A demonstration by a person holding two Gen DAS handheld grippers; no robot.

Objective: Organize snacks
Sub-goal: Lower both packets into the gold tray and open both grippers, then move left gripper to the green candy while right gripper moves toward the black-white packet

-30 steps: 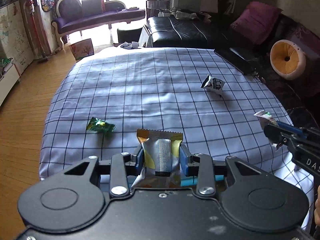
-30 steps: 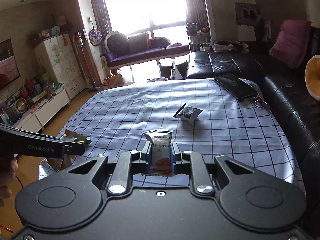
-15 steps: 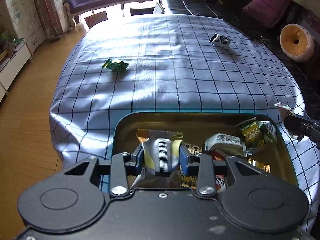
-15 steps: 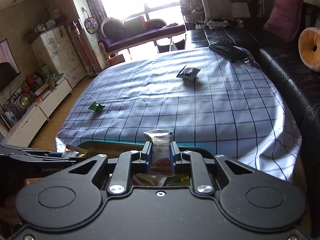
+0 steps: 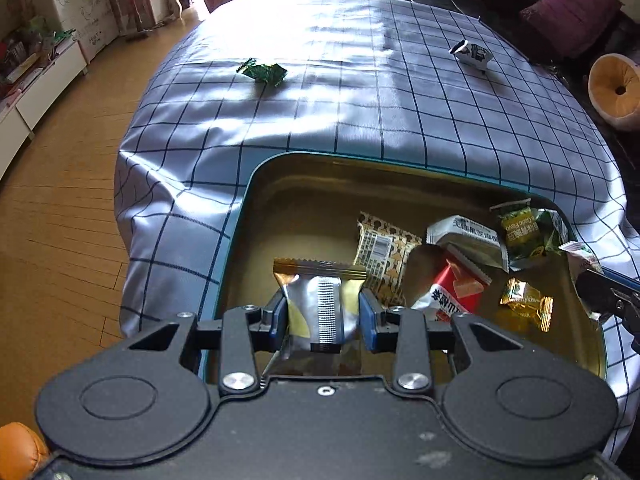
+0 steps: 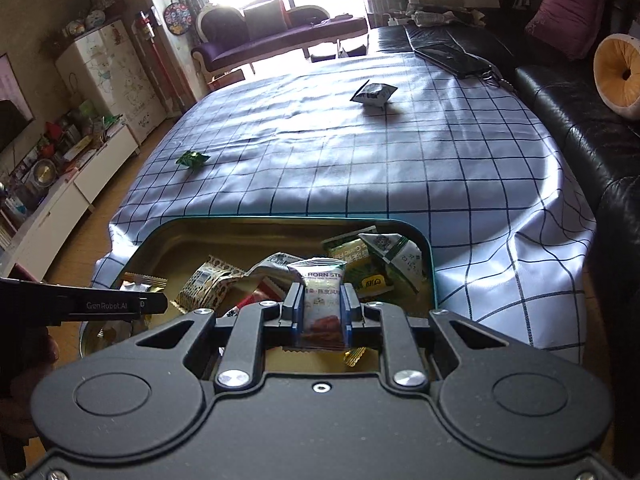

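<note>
My left gripper (image 5: 323,312) is shut on a silver and gold snack packet (image 5: 320,300) and holds it over the near left part of a gold tin (image 5: 280,200) with a teal rim. My right gripper (image 6: 322,312) is shut on a white snack packet (image 6: 322,300) over the same tin (image 6: 168,236). Several packets lie in the tin. A green packet (image 5: 262,72) and a black and white packet (image 5: 470,53) lie on the checked tablecloth; both also show in the right wrist view, green (image 6: 192,158), black and white (image 6: 374,94).
The checked tablecloth (image 5: 360,92) covers the table, and the tin sits at its near edge. A black sofa (image 6: 580,120) with cushions runs along the right. Wooden floor (image 5: 52,200) and a low white cabinet (image 6: 60,200) are on the left. A phone (image 6: 452,59) lies on the far right.
Both grippers pulled back and tilted down with their packets. The tin, unseen a second ago, now fills the foreground below them.
</note>
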